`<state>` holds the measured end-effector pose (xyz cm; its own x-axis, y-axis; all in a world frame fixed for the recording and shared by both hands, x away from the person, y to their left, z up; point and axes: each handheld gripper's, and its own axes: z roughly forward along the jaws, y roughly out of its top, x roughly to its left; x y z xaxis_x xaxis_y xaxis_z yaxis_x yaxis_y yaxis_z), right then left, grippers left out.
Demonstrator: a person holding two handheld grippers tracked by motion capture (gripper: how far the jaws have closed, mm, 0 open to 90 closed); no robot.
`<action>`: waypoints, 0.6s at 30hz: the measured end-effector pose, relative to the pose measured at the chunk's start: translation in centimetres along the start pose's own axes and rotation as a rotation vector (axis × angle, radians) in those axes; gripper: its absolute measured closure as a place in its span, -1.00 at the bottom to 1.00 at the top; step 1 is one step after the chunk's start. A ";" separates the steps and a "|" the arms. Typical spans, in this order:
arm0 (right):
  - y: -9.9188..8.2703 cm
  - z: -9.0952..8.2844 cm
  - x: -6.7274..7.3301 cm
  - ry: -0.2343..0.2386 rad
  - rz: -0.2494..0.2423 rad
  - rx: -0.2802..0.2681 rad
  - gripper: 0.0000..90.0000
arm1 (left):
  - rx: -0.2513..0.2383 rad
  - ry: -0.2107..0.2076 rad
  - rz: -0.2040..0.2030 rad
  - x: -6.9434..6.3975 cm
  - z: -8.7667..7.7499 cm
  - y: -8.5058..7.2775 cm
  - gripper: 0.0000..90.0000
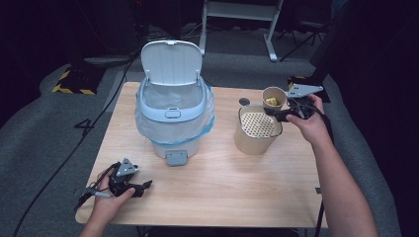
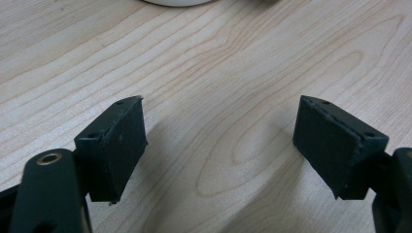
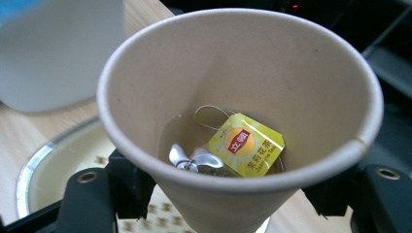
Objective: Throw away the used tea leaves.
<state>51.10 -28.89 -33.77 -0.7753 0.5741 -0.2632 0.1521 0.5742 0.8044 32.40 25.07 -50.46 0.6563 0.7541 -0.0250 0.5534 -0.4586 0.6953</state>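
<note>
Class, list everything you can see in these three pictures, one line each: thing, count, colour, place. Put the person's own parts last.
Table: one, light wood, centre.
Lidded bin: one, pale blue-white, lid up, clear liner, table's back left.
Strainer container: one, tan, perforated top, table's right.
Paper cup: one, beige, above the container's far edge.
Tea bag tag: one, yellow, inside cup.
Left hand-held gripper: one, black, open, near left table edge.
Right hand-held gripper: one, black, clamping the cup.

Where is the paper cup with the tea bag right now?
In the high view the paper cup is at the right, held in the right gripper above the strainer bucket's far rim.
</note>
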 end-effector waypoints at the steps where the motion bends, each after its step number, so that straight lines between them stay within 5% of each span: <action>1: 0.1 -0.1 0.0 -0.012 -0.018 0.007 -0.29 | 0.000 0.000 0.000 0.0 0.0 0.0 -0.56; 4: 0.3 -0.3 0.1 -0.039 -0.073 0.012 -0.28 | 0.000 0.002 0.002 0.0 0.0 0.0 -0.56; 6: 0.4 -0.3 0.4 -0.063 -0.139 0.032 -0.28 | 0.000 0.003 0.003 0.0 0.0 0.0 -0.56; 7: 0.6 -0.3 0.6 -0.090 -0.219 0.061 -0.28 | 0.000 0.003 0.003 0.0 0.0 0.0 -0.56; 11: 0.9 -0.3 1.1 -0.127 -0.313 0.103 -0.27 | 0.000 0.003 0.003 0.0 0.0 0.0 -0.56; 18: 1.4 0.0 2.5 -0.238 -0.548 0.240 -0.27 | 0.000 0.003 0.003 0.0 0.0 0.0 -0.56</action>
<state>49.42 -26.62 -33.28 -0.6266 0.2585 -0.7352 -0.0733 0.9196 0.3859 32.40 25.08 -50.46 0.6567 0.7538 -0.0207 0.5512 -0.4611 0.6954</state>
